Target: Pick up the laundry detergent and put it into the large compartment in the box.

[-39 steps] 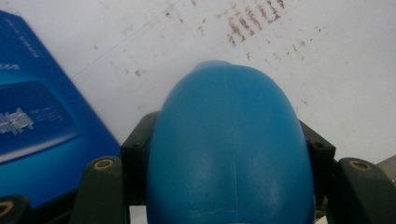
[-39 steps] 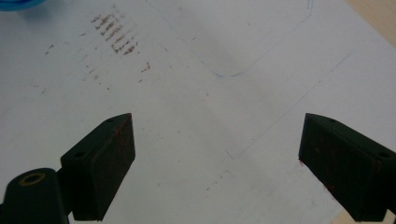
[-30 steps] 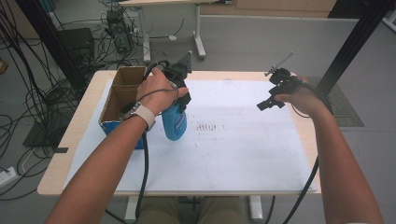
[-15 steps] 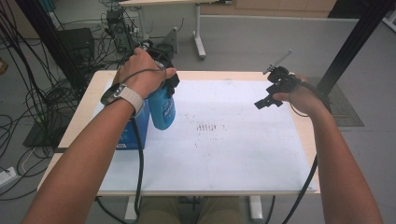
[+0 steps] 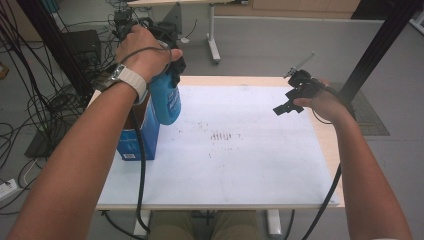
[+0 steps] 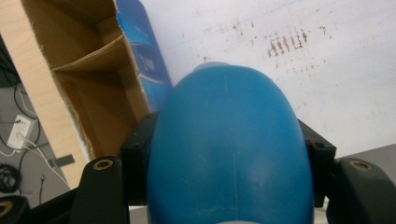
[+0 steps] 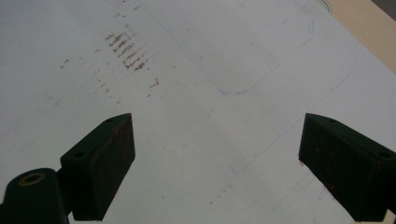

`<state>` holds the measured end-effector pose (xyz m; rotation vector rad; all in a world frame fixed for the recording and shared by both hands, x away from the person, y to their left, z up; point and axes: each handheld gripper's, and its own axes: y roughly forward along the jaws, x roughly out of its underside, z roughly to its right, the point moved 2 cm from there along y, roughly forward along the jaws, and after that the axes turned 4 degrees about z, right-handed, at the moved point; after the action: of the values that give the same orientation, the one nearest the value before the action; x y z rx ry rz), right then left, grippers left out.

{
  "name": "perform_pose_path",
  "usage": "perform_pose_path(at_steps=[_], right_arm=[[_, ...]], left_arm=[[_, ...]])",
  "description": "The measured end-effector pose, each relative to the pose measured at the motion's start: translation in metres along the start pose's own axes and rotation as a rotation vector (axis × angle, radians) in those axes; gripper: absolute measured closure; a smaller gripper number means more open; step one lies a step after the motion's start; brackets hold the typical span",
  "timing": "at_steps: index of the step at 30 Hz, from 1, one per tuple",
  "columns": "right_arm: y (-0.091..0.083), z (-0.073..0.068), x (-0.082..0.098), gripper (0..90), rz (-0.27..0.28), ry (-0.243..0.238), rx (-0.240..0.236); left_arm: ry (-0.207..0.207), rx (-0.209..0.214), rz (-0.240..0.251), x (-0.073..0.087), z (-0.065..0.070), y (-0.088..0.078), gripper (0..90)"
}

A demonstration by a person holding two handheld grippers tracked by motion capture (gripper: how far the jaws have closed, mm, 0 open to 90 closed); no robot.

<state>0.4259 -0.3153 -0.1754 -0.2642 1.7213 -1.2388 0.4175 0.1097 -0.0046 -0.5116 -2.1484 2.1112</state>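
Left gripper (image 5: 167,75) clamps the blue bottle (image 5: 165,100) above the box (image 5: 140,135) at the table's (image 5: 240,80) left edge; right gripper (image 5: 287,102) gapes, nothing between its jaws.

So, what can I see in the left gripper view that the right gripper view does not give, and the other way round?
The left gripper view shows the blue bottle clamped between the jaws of the left gripper, with the open cardboard box beside it at the left.

The right gripper view shows the right gripper with its jaws wide apart and nothing between them, above a faint pen outline drawn on the sheet.

Both views look down on the white sheet covering the table, and both catch the patch of brown marks on it.
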Motion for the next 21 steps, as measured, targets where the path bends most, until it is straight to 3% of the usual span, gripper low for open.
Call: perform_pose_path(at_steps=[4, 21], right_arm=[[-0.002, 0.001, 0.001, 10.8, 0.005, -0.002, 0.001], [-0.002, 0.004, 0.002, 10.8, 0.014, 0.0, -0.004]], left_arm=[[-0.035, -0.001, -0.004, -0.001, -0.005, -0.007, 38.5], [-0.114, -0.016, -0.023, 0.0, -0.032, -0.022, 38.5]])
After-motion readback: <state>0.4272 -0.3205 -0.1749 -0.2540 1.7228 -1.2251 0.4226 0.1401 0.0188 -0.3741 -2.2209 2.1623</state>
